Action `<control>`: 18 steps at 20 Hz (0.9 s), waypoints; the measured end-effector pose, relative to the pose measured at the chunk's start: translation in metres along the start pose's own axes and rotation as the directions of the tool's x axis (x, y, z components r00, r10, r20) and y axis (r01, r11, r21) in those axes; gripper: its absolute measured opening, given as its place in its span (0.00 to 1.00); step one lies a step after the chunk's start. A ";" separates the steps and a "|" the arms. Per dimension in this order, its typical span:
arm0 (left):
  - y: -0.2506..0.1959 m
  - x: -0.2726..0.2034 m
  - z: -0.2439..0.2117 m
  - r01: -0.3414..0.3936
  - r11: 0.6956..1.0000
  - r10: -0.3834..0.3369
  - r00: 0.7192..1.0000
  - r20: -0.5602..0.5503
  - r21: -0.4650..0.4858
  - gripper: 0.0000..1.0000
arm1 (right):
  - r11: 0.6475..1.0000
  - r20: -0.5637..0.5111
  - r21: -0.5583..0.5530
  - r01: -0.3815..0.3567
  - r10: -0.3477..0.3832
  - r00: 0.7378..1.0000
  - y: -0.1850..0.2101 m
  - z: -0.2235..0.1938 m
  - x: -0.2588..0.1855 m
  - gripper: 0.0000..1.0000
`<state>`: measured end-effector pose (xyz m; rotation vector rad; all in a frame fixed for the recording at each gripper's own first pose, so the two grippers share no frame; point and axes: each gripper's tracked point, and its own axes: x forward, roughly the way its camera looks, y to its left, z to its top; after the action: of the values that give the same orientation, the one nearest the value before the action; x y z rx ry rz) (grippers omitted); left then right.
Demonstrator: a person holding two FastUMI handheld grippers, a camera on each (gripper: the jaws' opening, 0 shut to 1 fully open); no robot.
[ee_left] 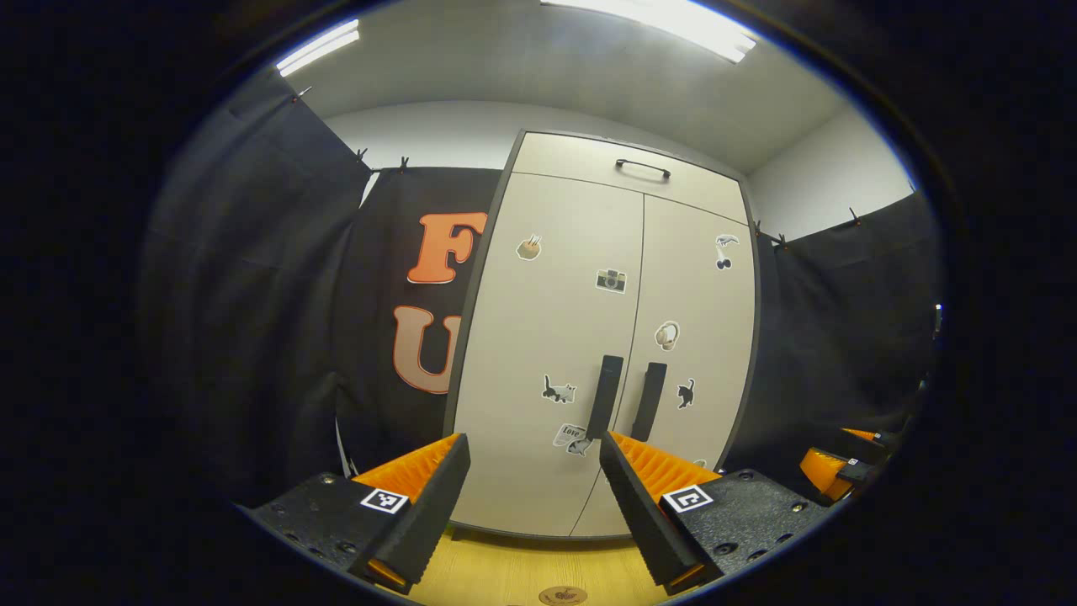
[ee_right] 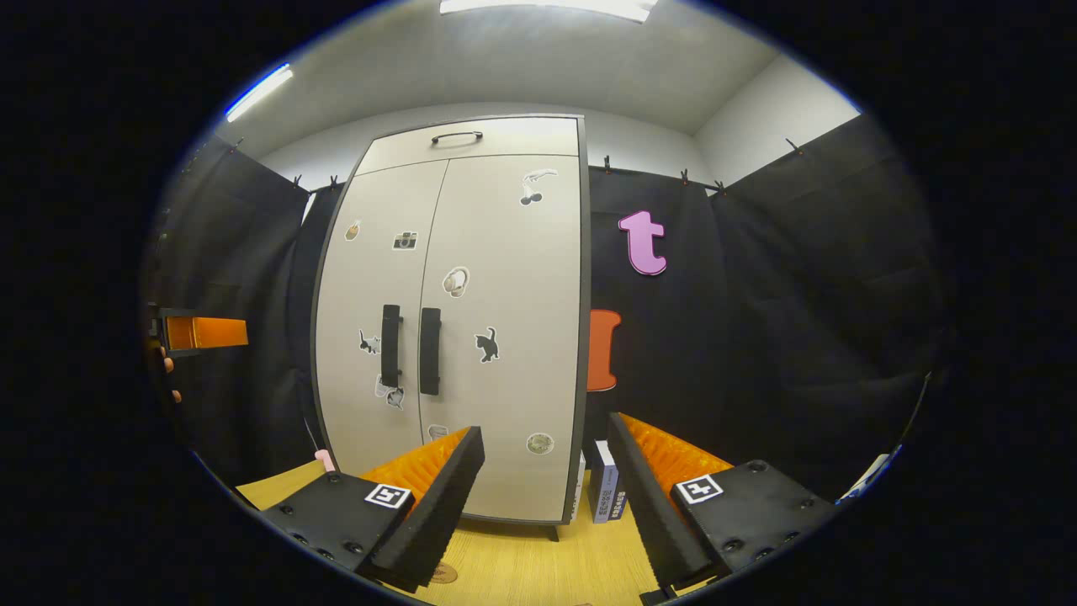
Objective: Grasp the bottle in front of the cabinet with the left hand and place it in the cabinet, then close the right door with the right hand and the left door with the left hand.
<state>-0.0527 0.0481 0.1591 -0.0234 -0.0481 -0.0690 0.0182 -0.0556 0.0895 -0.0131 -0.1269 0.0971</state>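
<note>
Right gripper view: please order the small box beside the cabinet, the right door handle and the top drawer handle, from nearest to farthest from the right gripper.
1. Small box: on the table by the cabinet's right side, just ahead of the right gripper.
2. Right door handle: mid-door, to the left.
3. Top drawer handle: highest up, farthest.

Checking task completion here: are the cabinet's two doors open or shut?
Shut. Both doors of the cabinet lie flush, meeting at a thin centre seam, with the two handles side by side; the right gripper view agrees.
</note>
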 end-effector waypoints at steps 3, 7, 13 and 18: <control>-0.002 0.002 -0.004 0.003 1.000 -0.003 1.000 -0.008 -0.009 0.95 | 1.000 -0.006 -0.001 -0.003 0.003 1.000 0.002 -0.003 0.003 0.98; -0.002 0.005 -0.012 -0.014 0.999 0.014 1.000 -0.024 -0.031 0.95 | 1.000 -0.017 -0.003 -0.019 0.019 1.000 0.007 -0.005 0.009 0.98; -0.001 0.003 -0.031 -0.038 0.996 0.034 0.998 -0.050 -0.085 0.95 | 0.998 -0.036 -0.004 -0.065 0.064 0.997 0.017 -0.014 0.017 0.98; -0.023 0.014 -0.032 0.011 0.998 -0.015 0.998 -0.061 -0.068 0.95 | 0.999 -0.014 0.003 -0.033 0.033 0.999 0.011 -0.008 0.018 0.98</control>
<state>-0.0387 0.0235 0.1286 -0.0881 0.0159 -0.0842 0.0357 -0.0431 0.0835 -0.0131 -0.1130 0.1303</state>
